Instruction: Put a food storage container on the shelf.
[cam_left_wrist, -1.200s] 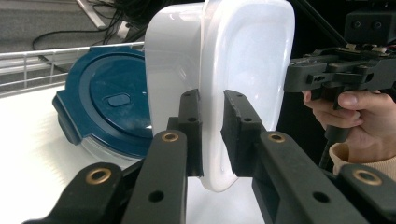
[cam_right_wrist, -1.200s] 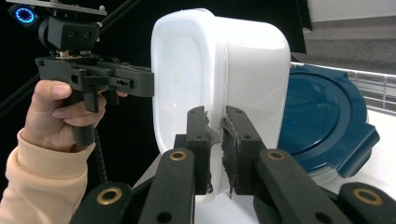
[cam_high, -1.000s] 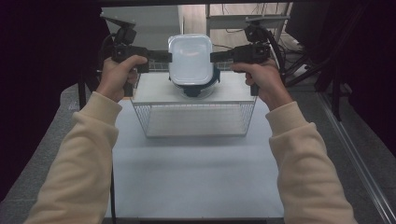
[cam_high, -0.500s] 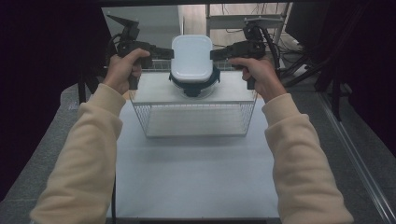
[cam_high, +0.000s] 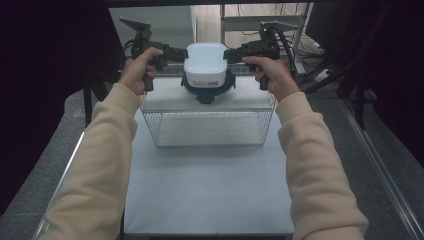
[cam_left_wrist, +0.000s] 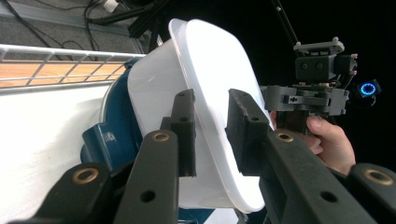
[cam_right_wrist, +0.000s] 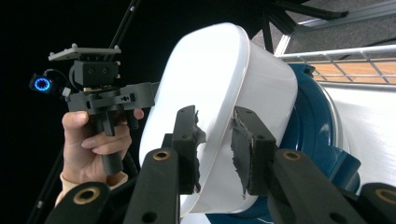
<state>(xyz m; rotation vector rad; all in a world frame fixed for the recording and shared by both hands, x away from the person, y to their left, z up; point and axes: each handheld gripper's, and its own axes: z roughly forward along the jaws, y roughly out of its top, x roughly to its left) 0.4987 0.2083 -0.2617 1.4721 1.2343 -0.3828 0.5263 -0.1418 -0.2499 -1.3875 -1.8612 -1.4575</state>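
Open white tabletop (cam_high: 207, 185) before the wire basket (cam_high: 207, 125); white container (cam_high: 205, 64) between both grippers.

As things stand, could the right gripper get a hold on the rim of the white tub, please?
Probably yes: the right gripper already has the white tub's rim between its jaws, which have just been opening, and nothing stands between them and the rim.

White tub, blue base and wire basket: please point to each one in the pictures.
White tub (cam_high: 205, 59), high view, flat top.
Blue base (cam_high: 207, 91), high view, front rim.
Wire basket (cam_high: 210, 131), high view, front mesh wall.
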